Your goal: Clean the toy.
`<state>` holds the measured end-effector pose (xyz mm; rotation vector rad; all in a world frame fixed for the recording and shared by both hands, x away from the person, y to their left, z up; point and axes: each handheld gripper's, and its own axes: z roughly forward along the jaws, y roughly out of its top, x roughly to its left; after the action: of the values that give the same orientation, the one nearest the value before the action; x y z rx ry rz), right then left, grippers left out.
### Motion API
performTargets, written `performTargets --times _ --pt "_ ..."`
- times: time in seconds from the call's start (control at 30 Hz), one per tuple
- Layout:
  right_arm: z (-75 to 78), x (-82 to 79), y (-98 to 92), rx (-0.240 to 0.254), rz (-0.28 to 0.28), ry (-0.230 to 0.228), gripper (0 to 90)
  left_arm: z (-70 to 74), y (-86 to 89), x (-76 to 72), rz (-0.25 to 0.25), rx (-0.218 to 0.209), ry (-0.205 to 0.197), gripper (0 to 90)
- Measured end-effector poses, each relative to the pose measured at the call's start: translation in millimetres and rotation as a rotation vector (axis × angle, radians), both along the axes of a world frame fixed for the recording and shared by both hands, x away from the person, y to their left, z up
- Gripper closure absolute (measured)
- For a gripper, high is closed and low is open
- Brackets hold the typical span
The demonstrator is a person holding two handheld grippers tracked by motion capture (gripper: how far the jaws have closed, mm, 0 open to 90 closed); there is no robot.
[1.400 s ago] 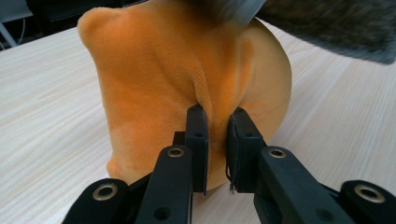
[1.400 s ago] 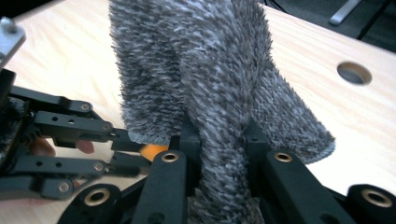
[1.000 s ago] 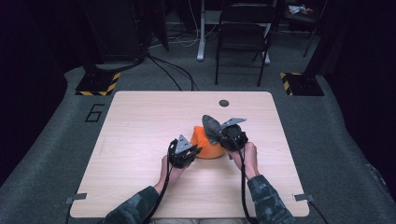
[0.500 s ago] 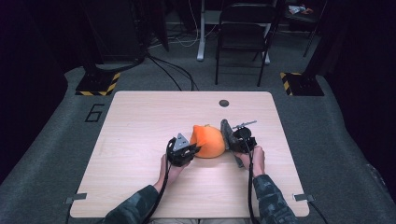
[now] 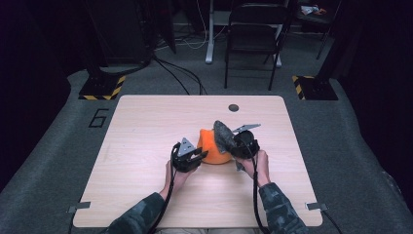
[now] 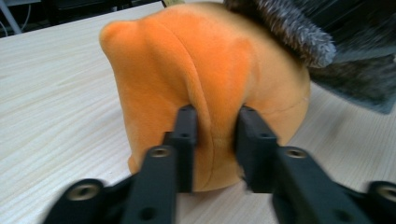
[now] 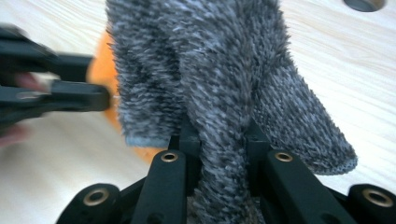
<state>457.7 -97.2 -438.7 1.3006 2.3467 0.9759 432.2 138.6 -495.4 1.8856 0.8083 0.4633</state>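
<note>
Orange plush piece sits mid-table, between both grippers. Left gripper: fingers have just been opening, now partly apart, a fold of orange plush between them; actual pad pressure can't be told. Right gripper: fingers clamped on grey fuzzy fabric; its lower end is cut off, and the orange piece is largely hidden behind it.
</note>
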Motion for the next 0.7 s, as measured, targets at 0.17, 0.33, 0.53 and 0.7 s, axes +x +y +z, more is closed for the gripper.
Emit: performTargets --times 0.17,0.33,0.53,0.7 --pt "-2.4 3.7 -7.4 0.023 -0.012 0.008 76.1 -3.8 -3.5 -2.5 0.003 0.059 0.010 48.8" --pt "-3.3 5.8 -8.2 0.019 -0.018 0.003 76.1 -11.4 -7.7 1.3 0.010 0.031 -0.003 73.2" --pt "17.6 -1.5 -5.3 0.007 -0.014 -0.051 76.0 -0.1 -6.8 -3.4 -0.019 0.026 -0.012 83.2" --pt "37.5 -17.1 15.0 -0.004 0.049 -0.119 75.9 10.1 -10.4 -13.0 -0.058 0.019 -0.028 83.6"
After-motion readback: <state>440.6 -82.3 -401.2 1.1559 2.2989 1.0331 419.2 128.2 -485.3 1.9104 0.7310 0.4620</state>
